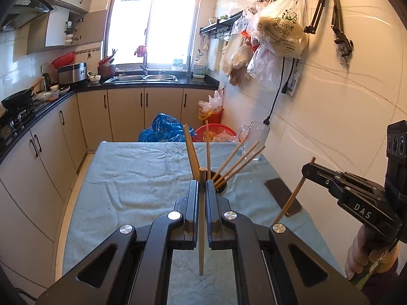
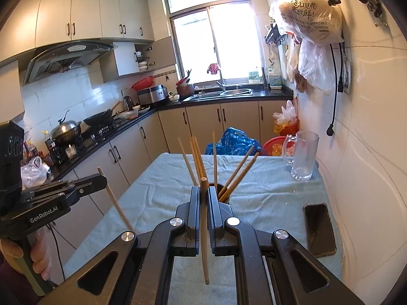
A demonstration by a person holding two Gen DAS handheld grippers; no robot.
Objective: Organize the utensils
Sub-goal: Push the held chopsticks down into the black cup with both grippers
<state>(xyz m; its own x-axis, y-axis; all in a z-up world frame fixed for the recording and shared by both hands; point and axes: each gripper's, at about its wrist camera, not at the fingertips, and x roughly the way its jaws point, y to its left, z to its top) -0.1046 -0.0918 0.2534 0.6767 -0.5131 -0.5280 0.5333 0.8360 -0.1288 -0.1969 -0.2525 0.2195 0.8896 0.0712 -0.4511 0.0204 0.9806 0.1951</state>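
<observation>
— Kitchen light floods the towel-covered table (image 1: 142, 178), so we see our grips well. How are we holding?

— Our left gripper (image 1: 202, 185) has its jaws pressed onto one chopstick (image 1: 201, 228), which stands upright between them with its lower end hanging free below. Our right gripper (image 2: 202, 190) pinches a second chopstick (image 2: 204, 228) the same way.

— And the holder?

— The dark utensil cup (image 2: 225, 195) sits just beyond both sets of fingertips, mid-table, with several chopsticks (image 1: 236, 162) already fanned out in it.

— What worries us?

— Those leaning sticks. If we bring ours down at an angle, the free end may catch on one of them or on the cup's rim, and the cup could tip. Both grippers converging on the cup at once could also knock together.

— Anything farther out from the cup?

— The phone (image 2: 319, 228) lies to the cup's right, nearer us, and the glass mug (image 2: 304, 155) stands beyond the cup by the wall. A wide swing with the right gripper could strike either.
</observation>
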